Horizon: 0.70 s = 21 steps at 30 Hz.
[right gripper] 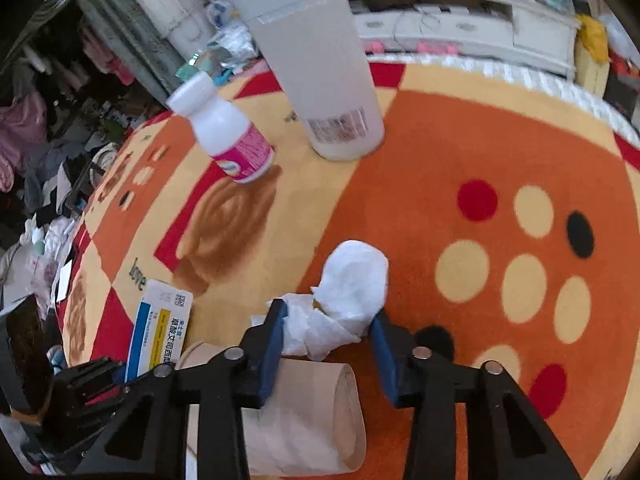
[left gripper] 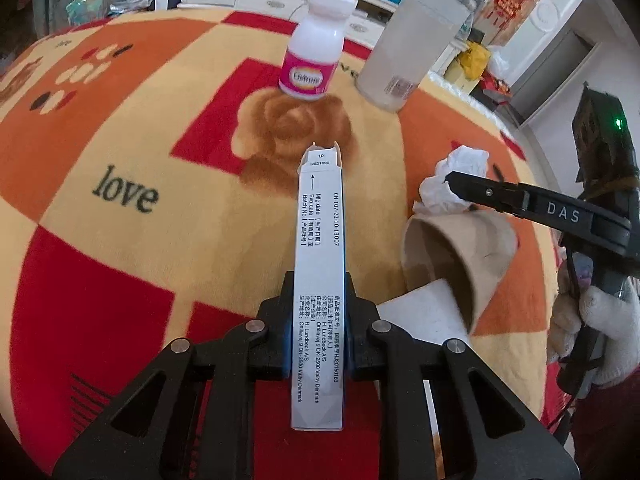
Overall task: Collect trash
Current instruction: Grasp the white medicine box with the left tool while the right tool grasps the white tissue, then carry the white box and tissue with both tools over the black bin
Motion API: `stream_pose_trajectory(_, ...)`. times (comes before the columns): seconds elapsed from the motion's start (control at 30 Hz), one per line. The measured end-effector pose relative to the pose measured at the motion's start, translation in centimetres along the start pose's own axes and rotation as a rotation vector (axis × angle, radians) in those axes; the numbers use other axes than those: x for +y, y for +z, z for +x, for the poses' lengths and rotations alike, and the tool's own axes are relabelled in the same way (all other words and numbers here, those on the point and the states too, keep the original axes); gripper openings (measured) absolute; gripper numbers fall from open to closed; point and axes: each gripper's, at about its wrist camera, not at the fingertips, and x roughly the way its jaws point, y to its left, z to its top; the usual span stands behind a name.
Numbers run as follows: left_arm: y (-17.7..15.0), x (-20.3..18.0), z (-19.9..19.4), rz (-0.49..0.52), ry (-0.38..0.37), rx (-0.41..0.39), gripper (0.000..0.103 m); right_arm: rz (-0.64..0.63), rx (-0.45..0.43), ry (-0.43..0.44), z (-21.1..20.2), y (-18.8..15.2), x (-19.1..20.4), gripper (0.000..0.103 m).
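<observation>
Cluttered shelves and white drawers ring a soft surface spread with an orange, red and cream fleece blanket [left gripper: 120,128], and we cannot tell whether a bed or a table lies under it. Our left gripper [left gripper: 319,332] is closed on a slim medicine carton [left gripper: 320,264], clamped across its narrow faces near the rear half, with the torn-open end pointing forward. We judge the carton light and probably empty, stiff along its edges but easy to crush across the wide faces, so a gentle pinch there suits it. Our right gripper [right gripper: 326,336] stands open, its blue pads either side of a crumpled white tissue [right gripper: 348,292] that lies on the blanket just beyond a tipped-over brown paper cup [right gripper: 304,412]; whether the pads touch the tissue yet we cannot say. The tissue should be nearly weightless and soft, so it will compress a lot; closing fully on its bulkiest middle looks safest. The cup seems thin and would dent, best taken at the rim. Farther back stand a white pill bottle with a pink label [left gripper: 316,48] and a tall frosted container [left gripper: 412,40], apart from each other.
</observation>
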Motion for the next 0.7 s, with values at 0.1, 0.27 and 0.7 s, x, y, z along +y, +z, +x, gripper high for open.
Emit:
stream_pose_trajectory(0.1, 0.5, -0.6, -1.6, 0.001, -0.013, -0.037, 0.016, -0.014, -0.055, -0.003, -1.8, 0.4, 0.2, 0.034)
stream_pose_trajectory(0.27, 1.0, -2.8, -3.8, 0.038, -0.037, -0.077, 0.016, -0.035, -0.102, -0.006, -4.7, 0.2, 0.2, 0.034)
stream_pose_trajectory(0.7, -1.7, -12.3, -4.3, 0.173, -0.141, -0.048, 0.016, -0.078, -0.089, -0.102, -12.0, -6.7, -3.1, 0.034)
